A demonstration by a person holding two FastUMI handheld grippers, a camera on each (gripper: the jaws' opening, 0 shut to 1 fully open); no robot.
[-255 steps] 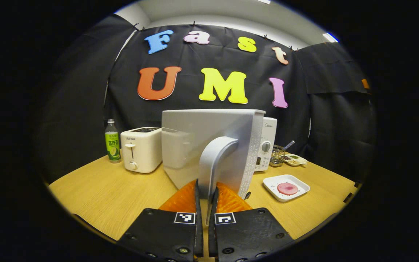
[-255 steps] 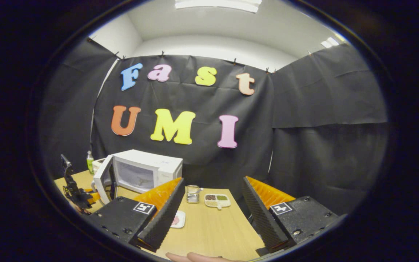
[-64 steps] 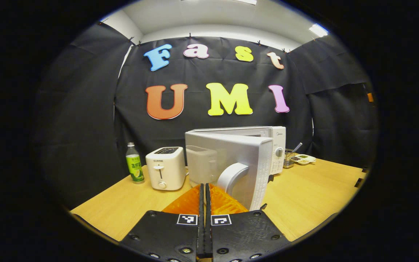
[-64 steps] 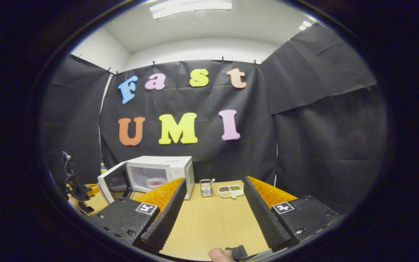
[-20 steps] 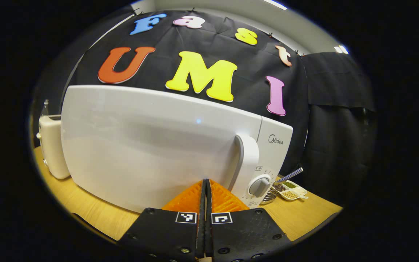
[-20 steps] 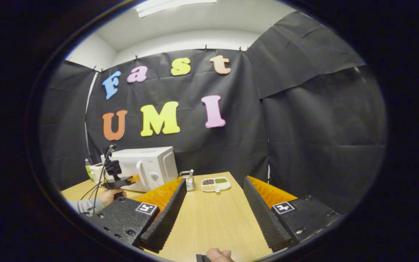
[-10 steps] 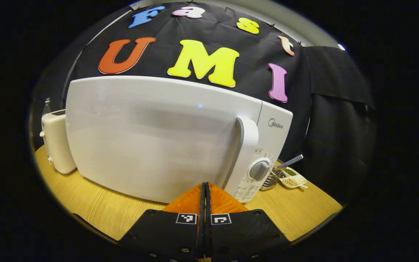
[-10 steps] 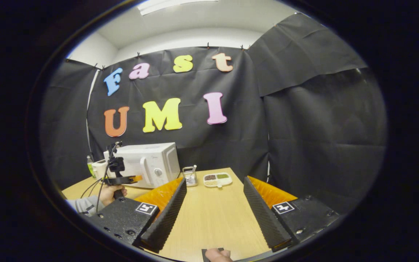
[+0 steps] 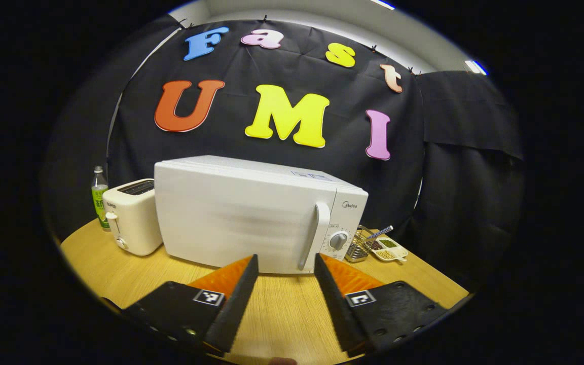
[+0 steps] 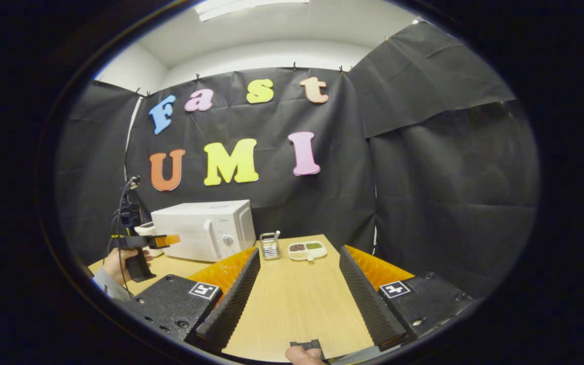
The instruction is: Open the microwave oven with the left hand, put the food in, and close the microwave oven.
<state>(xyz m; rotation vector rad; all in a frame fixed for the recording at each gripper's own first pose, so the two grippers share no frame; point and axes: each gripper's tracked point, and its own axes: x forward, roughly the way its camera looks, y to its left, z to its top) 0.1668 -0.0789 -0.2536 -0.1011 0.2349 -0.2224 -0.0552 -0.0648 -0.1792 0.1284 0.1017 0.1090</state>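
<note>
The microwave (image 9: 251,218) stood on the table (image 9: 282,314) with its door flush against the body and the handle (image 9: 312,235) just left of the dial (image 9: 339,240), so the task looked finished or nearly so; the food could not be seen, presumably shut inside. The step in hand was drawing clear, and doing it well meant pulling the left gripper (image 9: 284,279) straight away from the door without catching the handle at its 12 o'clock, and confirming the door had latched flush.

The left gripper's fingers were spread wide, holding nothing and touching nothing, the microwave a little way ahead at 12 o'clock. In the right gripper view it showed at 9 o'clock, held in a hand (image 10: 119,263) short of the microwave (image 10: 203,230).

The right gripper (image 10: 297,299) was also spread wide and empty above bare table (image 10: 292,304), with a small rack (image 10: 270,246) and a divided dish (image 10: 307,250) at 12 o'clock and the microwave near 11.
</note>
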